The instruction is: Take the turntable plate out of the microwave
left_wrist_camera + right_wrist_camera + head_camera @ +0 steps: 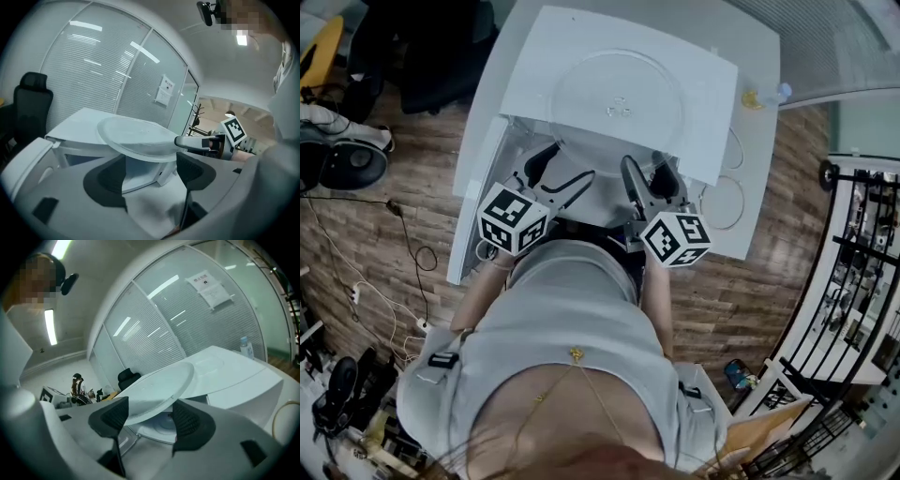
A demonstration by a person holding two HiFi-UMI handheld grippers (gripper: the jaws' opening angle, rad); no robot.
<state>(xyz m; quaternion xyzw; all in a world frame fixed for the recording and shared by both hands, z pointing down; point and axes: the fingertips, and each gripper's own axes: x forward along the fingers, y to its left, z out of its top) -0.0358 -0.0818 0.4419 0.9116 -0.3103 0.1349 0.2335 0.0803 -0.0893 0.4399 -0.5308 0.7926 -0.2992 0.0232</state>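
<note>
The clear glass turntable plate [617, 98] lies on top of the white microwave [712, 75], its near rim reaching over the front edge. The microwave door [476, 202] hangs open at the left. In the left gripper view the plate [133, 138] sits ahead of and above my left gripper [150, 180], which is open and holds nothing. My right gripper [150, 420] is open too; the plate's rim [159, 390] lies between its wide-apart pads without being pressed. Both grippers, left [546, 183] and right [642, 183], hover at the microwave's open front.
The microwave stands on a white table [750, 239] with a bottle [780, 92] at its back right. A black office chair [30, 101] and a glass wall with blinds [93, 70] are behind. Cables [366, 272] trail over the wooden floor at left; a black rack [862, 262] stands at right.
</note>
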